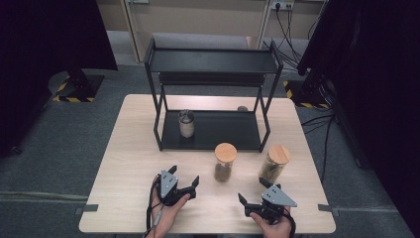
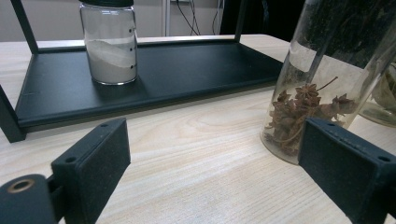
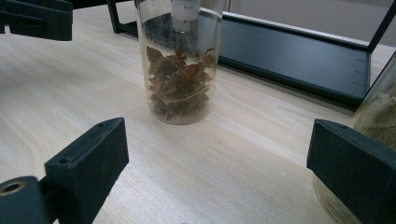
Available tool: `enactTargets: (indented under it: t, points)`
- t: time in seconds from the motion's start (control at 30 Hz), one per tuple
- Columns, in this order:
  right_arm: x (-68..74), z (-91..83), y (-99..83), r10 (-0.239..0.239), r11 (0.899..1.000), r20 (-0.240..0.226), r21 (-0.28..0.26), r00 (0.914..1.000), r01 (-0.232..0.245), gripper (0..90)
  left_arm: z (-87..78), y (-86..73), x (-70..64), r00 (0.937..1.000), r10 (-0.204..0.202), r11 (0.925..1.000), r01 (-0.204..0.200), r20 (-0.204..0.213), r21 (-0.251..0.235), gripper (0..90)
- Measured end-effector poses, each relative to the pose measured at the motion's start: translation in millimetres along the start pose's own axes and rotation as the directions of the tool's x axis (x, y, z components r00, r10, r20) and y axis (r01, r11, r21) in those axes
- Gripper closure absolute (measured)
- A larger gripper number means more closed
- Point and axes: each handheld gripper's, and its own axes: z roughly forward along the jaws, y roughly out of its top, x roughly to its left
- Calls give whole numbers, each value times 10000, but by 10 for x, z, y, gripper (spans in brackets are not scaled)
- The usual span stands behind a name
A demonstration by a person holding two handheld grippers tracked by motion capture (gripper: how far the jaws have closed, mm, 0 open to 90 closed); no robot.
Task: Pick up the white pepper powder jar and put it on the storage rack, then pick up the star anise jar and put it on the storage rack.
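- Star-anise jar point(image 1: 225, 162) stood upright on the surface point(image 1: 129, 163), at about 1 o'clock from the left gripper point(image 1: 185, 183) and just in front of the black rack point(image 1: 210, 130).
- Left gripper's jaws stood wide apart, holding nothing; the jar's base sat near its right jaw in the left gripper view.
- Right gripper point(image 1: 252, 201) also gaped wide and empty; the second jar point(image 1: 274, 162), with pale leafy contents, stood at its 12 o'clock.
- Both jars carried round wooden lids.
- A third jar point(image 1: 186, 123), with pale powder, sat on the rack's lower shelf.
- Judgement: clear glass, rigid, smooth, likely slippery and breakable; mostly empty, so light and top-heavy.
- Best hold: mid-body, below the lid, jaws square to the wall.
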Motion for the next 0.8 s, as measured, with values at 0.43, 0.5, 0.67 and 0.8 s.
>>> enactTargets:
  t: [0.43,0.5,0.67,0.8]
  points:
    - [36,38,113,252,9990,-150,-371,9996,-257,47,2,2,3,10000,-3,10000,3,61,29,86]
    - [49,59,151,298,9984,-215,-479,9993,-308,46,2,1,1,10000,8,10000,-8,54,18,86]
    - [68,100,242,319,9973,-286,-648,9991,-337,47,4,1,-5,10000,61,10000,-61,33,19,86]
    - [92,146,335,334,9957,-380,-846,9987,-365,47,4,1,-5,10000,69,10000,-69,55,14,86]
